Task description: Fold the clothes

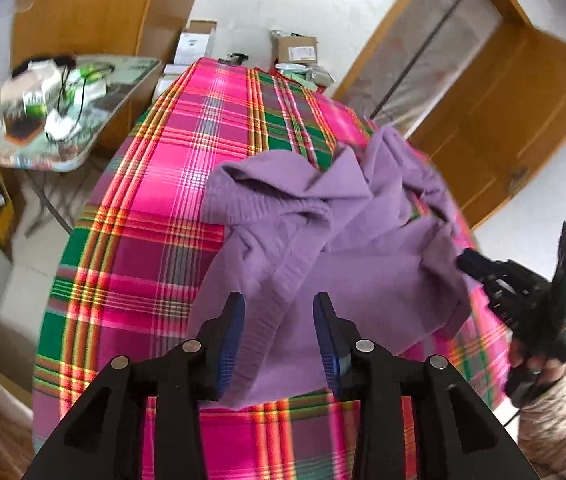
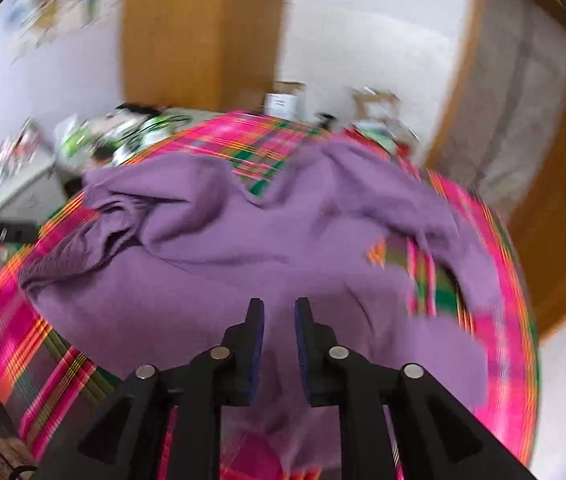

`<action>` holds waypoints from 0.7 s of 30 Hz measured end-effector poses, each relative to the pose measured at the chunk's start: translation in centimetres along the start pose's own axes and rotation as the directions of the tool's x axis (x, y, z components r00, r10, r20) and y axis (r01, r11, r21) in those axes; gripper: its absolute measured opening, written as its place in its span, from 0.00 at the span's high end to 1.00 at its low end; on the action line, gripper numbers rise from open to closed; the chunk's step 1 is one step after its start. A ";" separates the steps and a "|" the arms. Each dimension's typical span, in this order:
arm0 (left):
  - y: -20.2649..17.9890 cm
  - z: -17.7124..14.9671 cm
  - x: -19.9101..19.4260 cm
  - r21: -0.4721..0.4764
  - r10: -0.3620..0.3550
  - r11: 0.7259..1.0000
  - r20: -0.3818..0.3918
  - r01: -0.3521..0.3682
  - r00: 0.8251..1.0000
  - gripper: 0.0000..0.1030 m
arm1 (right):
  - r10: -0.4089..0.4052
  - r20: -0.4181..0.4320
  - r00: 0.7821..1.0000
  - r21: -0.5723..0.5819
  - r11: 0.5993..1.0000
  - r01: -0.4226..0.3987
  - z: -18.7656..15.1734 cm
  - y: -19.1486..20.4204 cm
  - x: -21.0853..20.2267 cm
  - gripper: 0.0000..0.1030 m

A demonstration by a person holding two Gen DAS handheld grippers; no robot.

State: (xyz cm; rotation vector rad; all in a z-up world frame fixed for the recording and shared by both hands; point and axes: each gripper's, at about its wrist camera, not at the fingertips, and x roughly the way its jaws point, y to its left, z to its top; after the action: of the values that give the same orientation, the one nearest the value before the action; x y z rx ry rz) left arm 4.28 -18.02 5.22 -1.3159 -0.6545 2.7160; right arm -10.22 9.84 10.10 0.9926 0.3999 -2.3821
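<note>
A crumpled purple knit garment (image 1: 323,240) lies on a table under a pink and green plaid cloth (image 1: 143,208). My left gripper (image 1: 279,306) hovers over the garment's near hem, jaws apart, with cloth showing below the gap and neither pad pressing on it. In the right wrist view the garment (image 2: 211,264) fills the middle. There my right gripper (image 2: 279,306) stands open with a narrow gap above the fabric, nothing pinched. In the left wrist view the right gripper (image 1: 475,264) is at the garment's right edge, held by a hand in a pale sleeve (image 1: 543,420).
A side table (image 1: 95,148) with cables and clutter stands to the left. Cardboard boxes (image 1: 297,50) and small items sit at the table's far end. A wooden door (image 1: 515,120) is on the right. Plaid cloth (image 2: 15,320) shows bare left of the garment.
</note>
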 end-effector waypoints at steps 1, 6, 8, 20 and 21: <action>-0.2 -0.2 0.1 0.011 0.002 1.000 0.000 -0.002 1.000 0.64 | -0.002 0.003 1.000 0.056 0.998 0.002 -0.8 -1.0 -0.3 0.67; -0.6 -0.7 0.8 0.051 0.051 0.997 -0.025 -0.050 0.998 0.64 | 0.033 0.013 0.999 0.206 0.978 -0.035 -2.9 -3.9 -0.4 0.58; -0.5 -0.8 1.1 0.047 0.065 0.997 -0.029 -0.064 0.997 0.64 | 0.027 0.025 0.999 0.210 0.977 -0.032 -2.5 -4.2 -0.4 0.57; 0.7 -1.2 2.6 -0.018 0.106 0.994 -0.068 -0.108 0.992 0.64 | 0.109 -0.053 0.993 0.326 0.941 -0.086 3.2 -7.2 7.0 0.49; 0.9 -1.2 2.6 -0.024 0.111 0.993 -0.066 -0.112 0.992 0.64 | 0.107 -0.067 0.992 0.362 0.929 -0.076 3.3 -7.7 7.5 0.49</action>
State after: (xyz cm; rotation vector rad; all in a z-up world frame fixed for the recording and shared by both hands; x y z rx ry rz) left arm 3.69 -17.82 2.33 -1.4836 -0.6339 2.7457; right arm -20.92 12.00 7.41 1.2474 -0.0596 -2.3807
